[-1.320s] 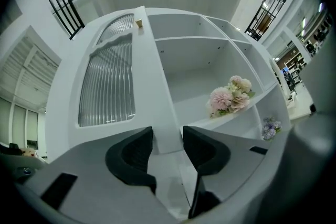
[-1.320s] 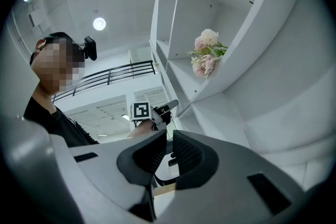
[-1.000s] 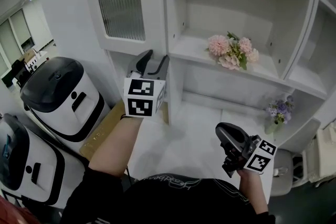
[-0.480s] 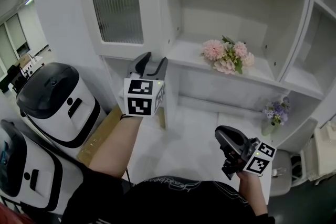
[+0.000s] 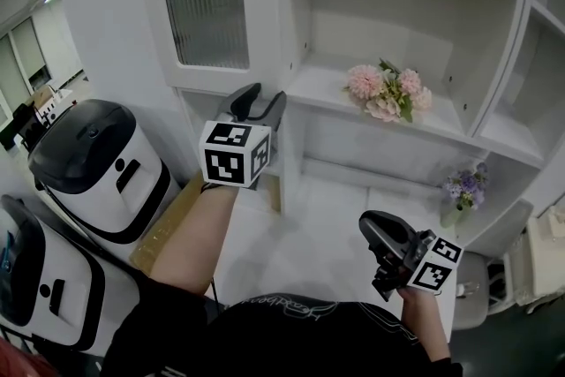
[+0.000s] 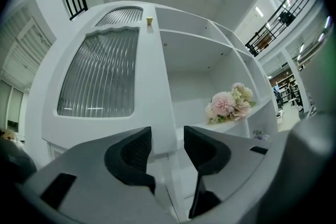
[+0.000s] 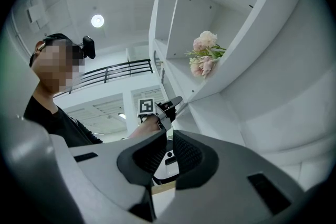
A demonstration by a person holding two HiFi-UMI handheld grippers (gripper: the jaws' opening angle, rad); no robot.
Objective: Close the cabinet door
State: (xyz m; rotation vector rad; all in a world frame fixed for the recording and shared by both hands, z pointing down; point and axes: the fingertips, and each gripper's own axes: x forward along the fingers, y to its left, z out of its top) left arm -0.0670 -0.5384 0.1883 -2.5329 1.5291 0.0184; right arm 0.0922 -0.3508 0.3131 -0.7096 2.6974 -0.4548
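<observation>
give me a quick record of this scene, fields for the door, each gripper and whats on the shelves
door: cabinet door stands open, ribbed glass panel
left gripper: left gripper jaws apart, empty, by the door's lower corner
right gripper: right gripper held low, narrow gap, empty
shelves: pink flowers in the open compartment; purple flowers lower right

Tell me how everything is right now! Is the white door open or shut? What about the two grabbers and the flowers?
White cabinet door with ribbed glass: open, standing left of the uncovered shelves.
Left gripper: jaws apart, gripping nothing, by the door's lower edge.
Right gripper: jaws almost together with a thin gap, holding nothing.
Pink flower bunch: lying on the shelf.
Purple flowers in a small vase: standing upright.
</observation>
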